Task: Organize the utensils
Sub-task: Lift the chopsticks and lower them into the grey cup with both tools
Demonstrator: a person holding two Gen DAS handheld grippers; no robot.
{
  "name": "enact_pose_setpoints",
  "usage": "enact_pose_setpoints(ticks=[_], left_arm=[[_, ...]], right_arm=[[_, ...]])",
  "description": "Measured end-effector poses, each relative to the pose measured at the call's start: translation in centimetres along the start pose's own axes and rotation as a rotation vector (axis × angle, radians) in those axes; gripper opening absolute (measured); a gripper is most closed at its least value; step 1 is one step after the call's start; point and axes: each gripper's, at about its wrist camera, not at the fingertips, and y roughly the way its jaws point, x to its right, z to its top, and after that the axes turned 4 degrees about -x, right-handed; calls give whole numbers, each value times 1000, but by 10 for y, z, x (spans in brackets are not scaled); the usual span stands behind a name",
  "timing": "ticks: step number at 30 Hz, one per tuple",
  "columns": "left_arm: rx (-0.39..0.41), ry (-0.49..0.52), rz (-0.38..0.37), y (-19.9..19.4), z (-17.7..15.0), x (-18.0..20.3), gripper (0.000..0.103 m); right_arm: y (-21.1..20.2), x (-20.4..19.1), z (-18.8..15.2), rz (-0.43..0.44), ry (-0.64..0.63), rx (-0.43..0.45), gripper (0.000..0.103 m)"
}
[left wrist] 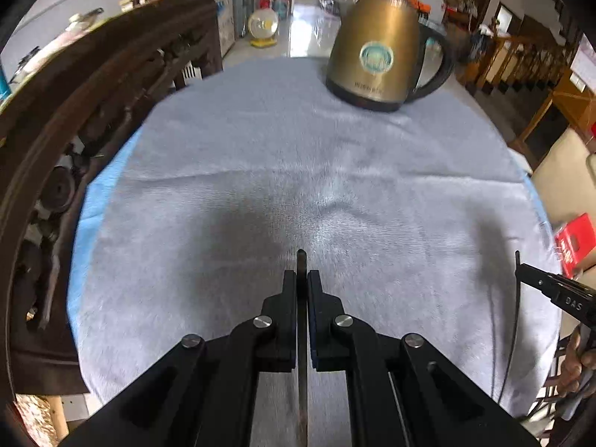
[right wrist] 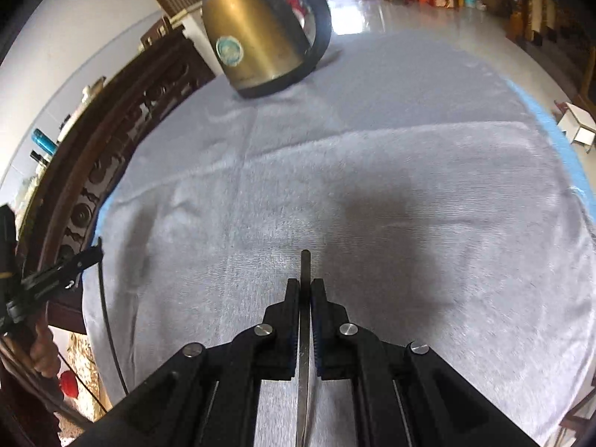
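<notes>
The left gripper [left wrist: 301, 279] is clamping narrow on a thin, flat metal utensil [left wrist: 301, 260], seen edge-on, its dark blunt tip sticking out just past the fingertips and its length running back between the pads toward the camera. What kind of utensil it is cannot be told from this angle. The right gripper [right wrist: 305, 285] is pinching a second utensil [right wrist: 305, 264] the same way: a slim grey strip with a squared tip, paler and shinier lower down. Both utensils are hanging in the jaws above a grey towel [left wrist: 260, 171], which is covering the table, with a blue cloth [left wrist: 87, 205] peeking out at its edge. At the far side of the towel a brass-coloured kettle [left wrist: 383, 52] with a black handle and a round teal label is standing upright. A dark carved wooden piece of furniture [left wrist: 93, 85] is standing along the left.
</notes>
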Motion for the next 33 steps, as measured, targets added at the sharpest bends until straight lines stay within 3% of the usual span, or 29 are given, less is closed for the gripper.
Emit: enact_pose_setpoints(ticks=[5, 17, 33], left_arm=[[97, -16, -23, -45, -28, 1, 5], [320, 61, -51, -138, -90, 27, 5], [463, 52, -75, -198, -145, 45, 5]], right_arm=[[-30, -3, -17, -6, 20, 79, 7], [-98, -3, -74, -32, 37, 248, 7], [-172, -32, -130, -64, -6, 415, 7]])
